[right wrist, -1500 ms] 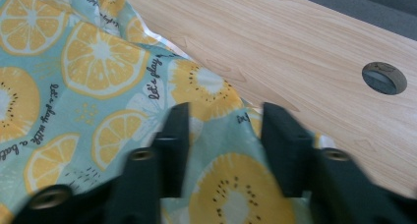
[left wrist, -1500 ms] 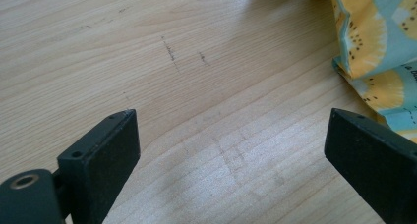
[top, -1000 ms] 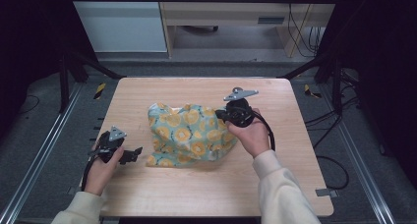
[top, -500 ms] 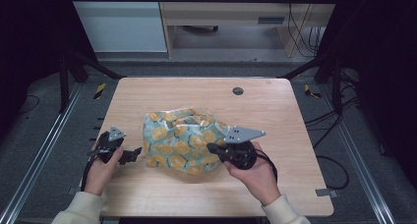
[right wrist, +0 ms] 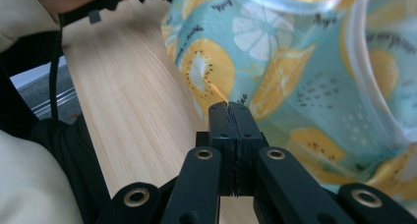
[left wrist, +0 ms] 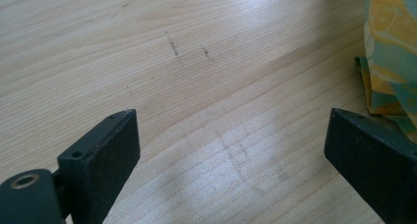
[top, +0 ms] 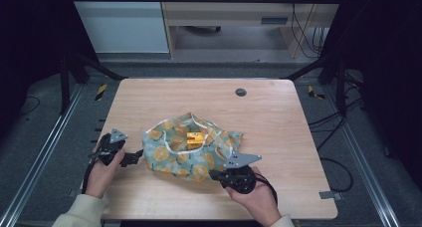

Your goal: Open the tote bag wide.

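1. On the middle of the light wooden tabletop point(top: 278, 117) lies a crumpled teal cloth bag printed with orange and kiwi slices point(top: 191, 150), its white-edged mouth turned up and a small yellow block point(top: 194, 139) showing inside it.
2. Far beyond the bag, a small dark round cap point(top: 241, 92) sits in the tabletop near the far edge, well apart from everything else.
3. Left of the bag, the left gripper point(top: 133, 155) rests low on the table, held by the person's left hand point(top: 101, 173); its tips point right, just beside the bag's left edge.
4. From the left gripper view, the jaws stand wide apart with bare wood grain between them, gripping nothing, and a fold of the printed cloth point(left wrist: 389, 62) lies just ahead of the right-hand jaw.
5. At the near right of the bag, the right gripper point(top: 214, 174), with a grey three-cornered plate on top, is held by the person's right hand point(top: 256, 199) and points left into the bag's near edge.
6. From the right gripper view, the jaws point(right wrist: 235, 117) are pressed together, their tips against the printed cloth; whether any fabric is pinched between them cannot be told.
7. Pale sleeves point(top: 79, 212) enter from the near edge.
8. Round the table run a grey floor, metal rails point(top: 35, 167), black cables and pale cabinets point(top: 119, 23) at the far side.
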Action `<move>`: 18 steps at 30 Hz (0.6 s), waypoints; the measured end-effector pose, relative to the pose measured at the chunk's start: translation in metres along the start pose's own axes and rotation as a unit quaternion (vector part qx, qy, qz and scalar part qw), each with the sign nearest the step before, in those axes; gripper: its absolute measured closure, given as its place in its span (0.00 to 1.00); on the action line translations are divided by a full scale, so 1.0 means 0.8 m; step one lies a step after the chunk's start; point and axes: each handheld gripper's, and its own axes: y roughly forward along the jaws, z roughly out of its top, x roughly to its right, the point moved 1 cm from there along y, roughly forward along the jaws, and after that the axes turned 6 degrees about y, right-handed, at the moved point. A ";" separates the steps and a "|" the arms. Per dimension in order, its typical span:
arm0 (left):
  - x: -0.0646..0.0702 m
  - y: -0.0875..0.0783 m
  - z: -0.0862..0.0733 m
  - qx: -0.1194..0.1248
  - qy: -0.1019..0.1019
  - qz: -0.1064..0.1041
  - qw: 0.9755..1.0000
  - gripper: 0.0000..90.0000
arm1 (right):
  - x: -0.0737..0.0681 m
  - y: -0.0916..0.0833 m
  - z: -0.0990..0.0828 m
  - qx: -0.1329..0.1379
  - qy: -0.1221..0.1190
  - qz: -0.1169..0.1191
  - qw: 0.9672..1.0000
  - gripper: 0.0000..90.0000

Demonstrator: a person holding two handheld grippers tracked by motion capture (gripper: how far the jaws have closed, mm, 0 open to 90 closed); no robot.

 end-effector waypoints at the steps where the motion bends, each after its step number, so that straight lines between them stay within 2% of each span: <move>1: 0.000 0.000 0.000 0.000 0.001 0.000 1.000 0.07 | 0.004 0.003 -0.009 -0.008 0.008 -0.002 1.000 1.00; 8: 0.001 -0.002 0.002 -0.001 -0.001 -0.007 1.000 0.08 | 0.013 0.006 -0.023 -0.021 0.017 -0.011 1.000 0.99; 10: 0.001 -0.004 0.003 0.003 -0.003 -0.006 1.000 0.09 | 0.017 0.013 -0.028 -0.034 0.019 -0.019 0.999 0.99; 14: 0.001 -0.006 0.004 0.002 0.001 -0.006 1.000 0.09 | 0.021 0.018 -0.034 -0.044 0.023 -0.019 0.999 0.99; 18: 0.001 -0.003 0.004 -0.001 0.003 -0.009 1.000 0.09 | 0.026 0.022 -0.039 -0.057 0.024 -0.032 0.998 0.99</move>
